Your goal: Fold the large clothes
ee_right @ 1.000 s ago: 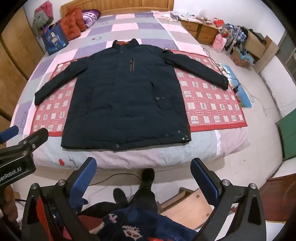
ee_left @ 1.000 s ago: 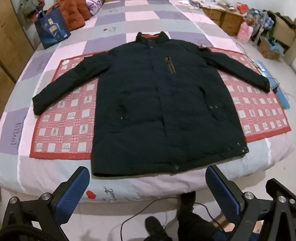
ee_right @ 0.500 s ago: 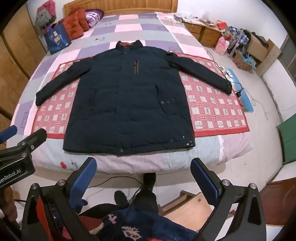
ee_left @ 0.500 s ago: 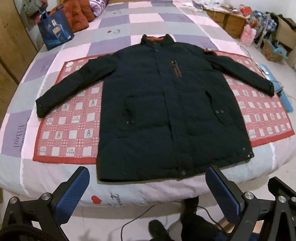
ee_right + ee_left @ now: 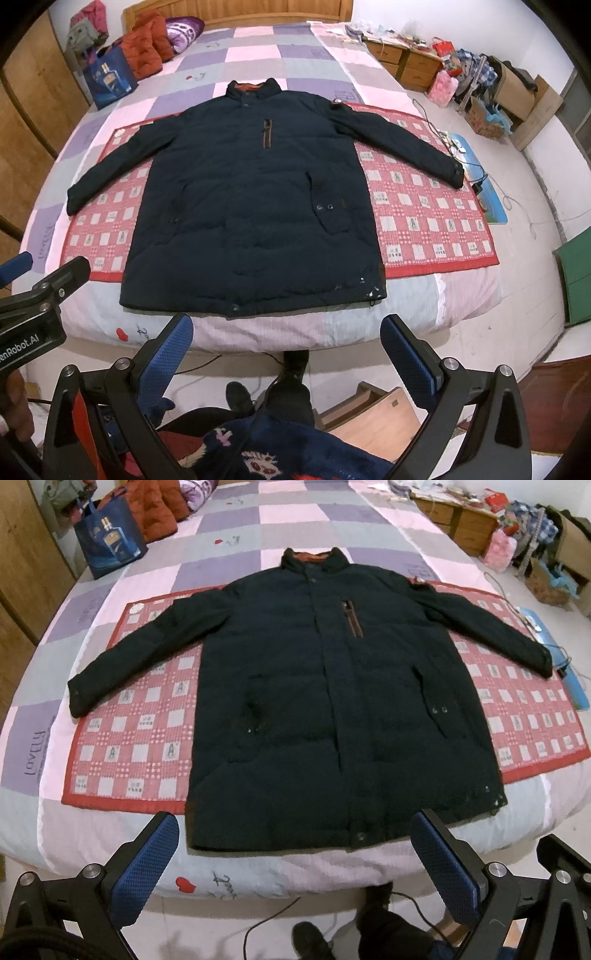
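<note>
A large dark navy padded jacket (image 5: 332,701) lies flat and face up on a red checked mat (image 5: 125,738) on the bed, sleeves spread out to both sides, collar far, hem near. It also shows in the right wrist view (image 5: 251,206). My left gripper (image 5: 295,834) is open and empty, hovering just short of the hem at the bed's near edge. My right gripper (image 5: 286,336) is open and empty, above the floor in front of the bed, short of the hem.
The bed (image 5: 295,48) has a purple, pink and grey patchwork cover. A blue bag (image 5: 109,542) and orange cushions sit at its far left. Wooden drawers (image 5: 406,62) and clutter stand at the right. A cable (image 5: 273,919) and the person's feet lie on the floor below.
Both grippers have moved forward toward the bed; the jacket looms larger and its hem is closer to the fingertips. The jacket itself has not moved.
</note>
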### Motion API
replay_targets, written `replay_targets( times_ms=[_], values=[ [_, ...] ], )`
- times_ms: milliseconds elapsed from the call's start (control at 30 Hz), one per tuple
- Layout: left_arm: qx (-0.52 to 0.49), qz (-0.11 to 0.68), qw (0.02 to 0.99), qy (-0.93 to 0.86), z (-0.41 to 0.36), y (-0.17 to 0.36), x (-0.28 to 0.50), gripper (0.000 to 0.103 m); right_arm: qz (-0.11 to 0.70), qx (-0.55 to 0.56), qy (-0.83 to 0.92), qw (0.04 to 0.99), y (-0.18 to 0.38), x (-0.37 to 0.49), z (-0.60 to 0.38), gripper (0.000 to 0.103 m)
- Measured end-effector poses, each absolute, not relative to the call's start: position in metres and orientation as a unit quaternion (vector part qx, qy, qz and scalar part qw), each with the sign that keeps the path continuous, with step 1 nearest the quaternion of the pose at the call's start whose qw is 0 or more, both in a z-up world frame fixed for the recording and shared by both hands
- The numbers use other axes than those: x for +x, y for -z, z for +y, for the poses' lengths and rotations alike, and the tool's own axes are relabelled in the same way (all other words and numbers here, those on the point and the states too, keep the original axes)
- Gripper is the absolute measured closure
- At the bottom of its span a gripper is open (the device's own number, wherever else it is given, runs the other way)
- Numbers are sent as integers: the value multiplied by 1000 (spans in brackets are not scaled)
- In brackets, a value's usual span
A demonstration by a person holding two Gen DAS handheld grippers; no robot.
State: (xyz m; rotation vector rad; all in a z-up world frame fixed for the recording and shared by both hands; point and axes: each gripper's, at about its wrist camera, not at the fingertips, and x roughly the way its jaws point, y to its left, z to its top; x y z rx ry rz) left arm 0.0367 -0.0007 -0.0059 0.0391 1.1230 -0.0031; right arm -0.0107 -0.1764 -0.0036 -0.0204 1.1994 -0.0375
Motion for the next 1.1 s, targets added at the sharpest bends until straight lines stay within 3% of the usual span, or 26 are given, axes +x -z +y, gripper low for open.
replay_targets(
  times_ms=[1100],
  values=[
    [9, 557, 829, -55, -70, 21, 151, 0, 596, -2, -27, 803, 32, 137, -268, 0]
  ],
)
